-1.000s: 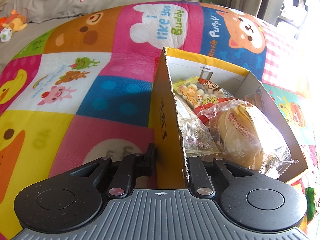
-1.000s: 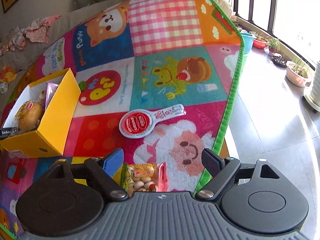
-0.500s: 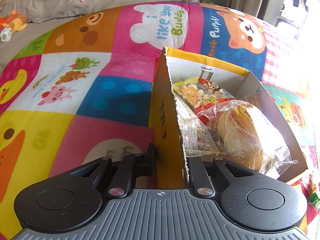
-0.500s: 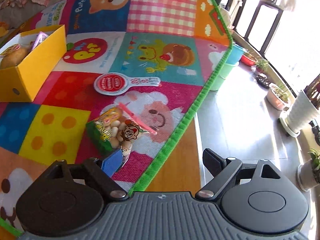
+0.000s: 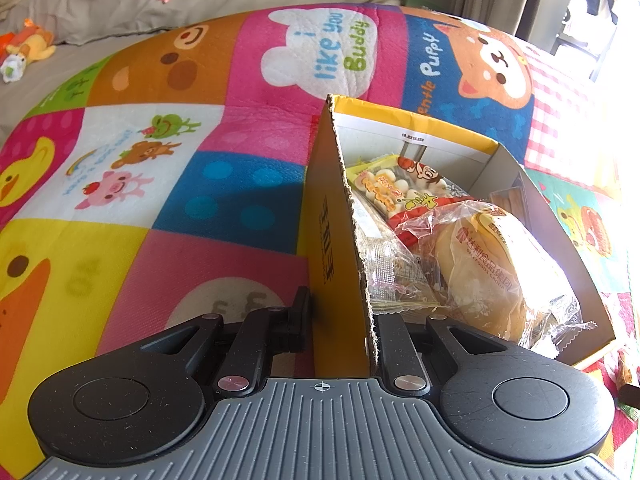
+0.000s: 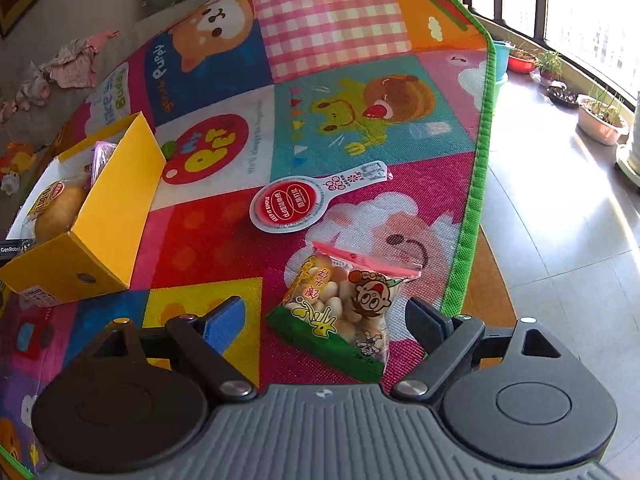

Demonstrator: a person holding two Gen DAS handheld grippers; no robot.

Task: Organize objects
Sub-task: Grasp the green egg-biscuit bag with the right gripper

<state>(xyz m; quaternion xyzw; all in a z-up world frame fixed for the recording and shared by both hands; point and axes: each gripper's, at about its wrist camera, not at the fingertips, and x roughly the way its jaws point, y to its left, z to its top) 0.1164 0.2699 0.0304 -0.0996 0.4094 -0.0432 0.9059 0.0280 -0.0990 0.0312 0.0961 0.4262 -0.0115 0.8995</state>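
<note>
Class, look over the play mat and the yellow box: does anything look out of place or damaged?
Two items lie loose on the mat outside the yellow box: a snack bag and a red-and-white paddle-shaped packet. The box's near wall edge looks roughly torn.

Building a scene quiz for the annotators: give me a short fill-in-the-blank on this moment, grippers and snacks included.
1. The left gripper is clamped on the wall of the yellow ____.
2. The right gripper is open over a bag of ____.
3. The wrapped bun lies ____ the box.
4. The red and white paddle lies on the ____.

Missing words: box; biscuits; inside; mat
</note>
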